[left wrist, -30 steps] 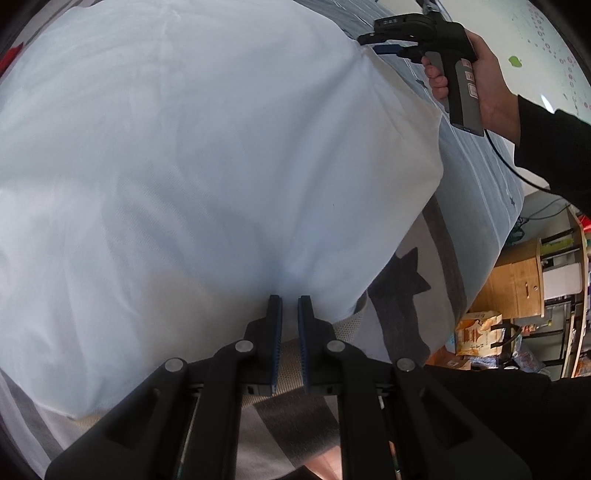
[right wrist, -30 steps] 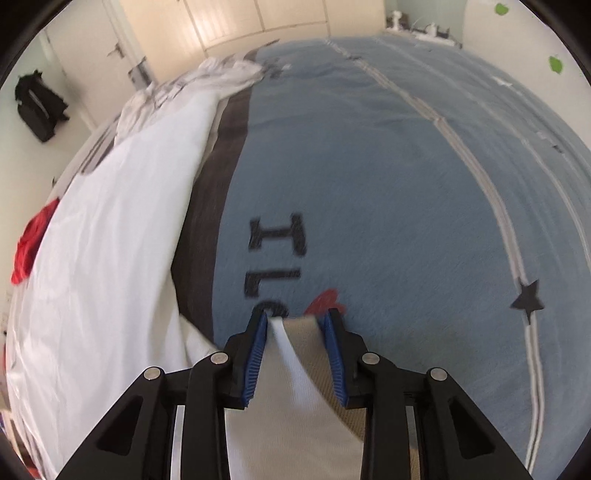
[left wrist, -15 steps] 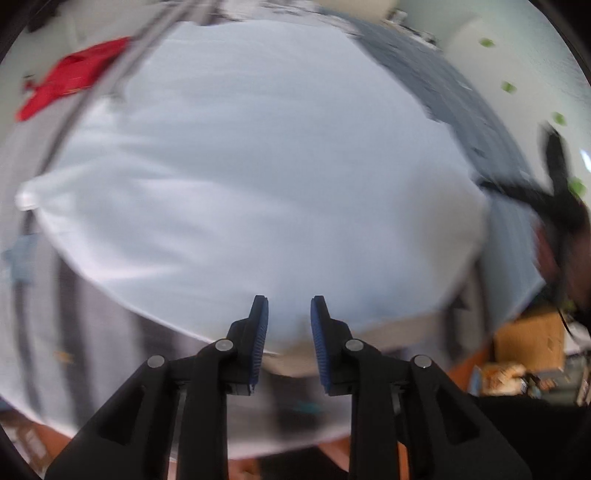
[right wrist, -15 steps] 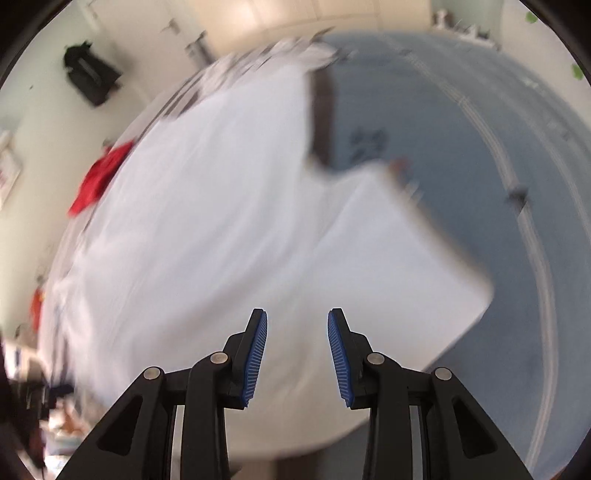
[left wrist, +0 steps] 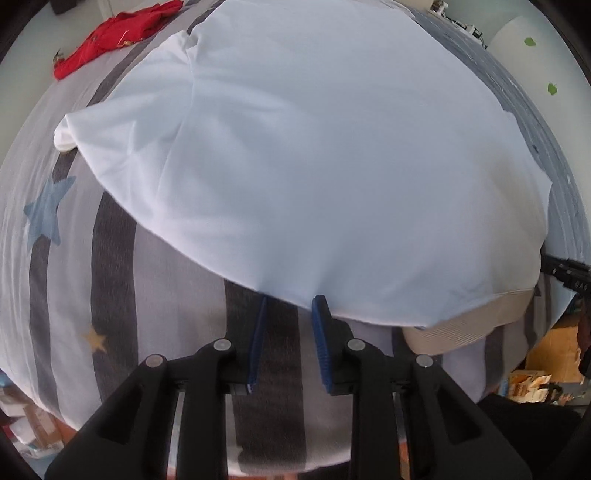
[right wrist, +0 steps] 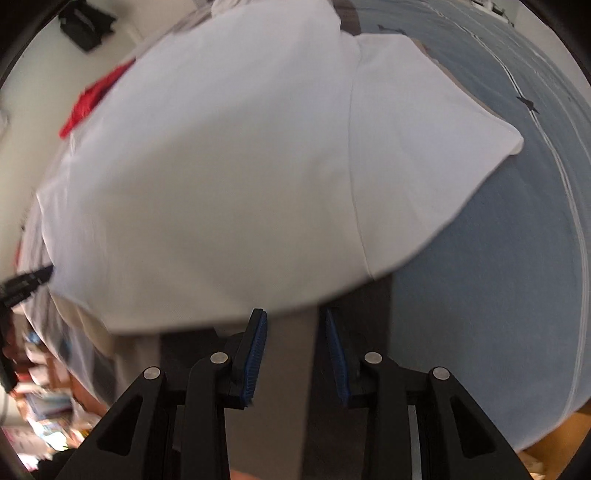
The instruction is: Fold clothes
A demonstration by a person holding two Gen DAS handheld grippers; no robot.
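Left gripper (left wrist: 287, 314): wide apart, empty.
Right gripper (right wrist: 294, 323): wide apart, empty.
White shirt (left wrist: 314, 147): lay flat at 12 o'clock on bed (left wrist: 110, 277).

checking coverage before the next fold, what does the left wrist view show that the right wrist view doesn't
Only the left wrist view shows the light blue star and gold star on the striped sheet, and the shirt's beige ribbed hem. Only the right wrist view shows a black bag on the wall. Both show the white shirt, the red garment and open, empty grippers: left gripper, right gripper.
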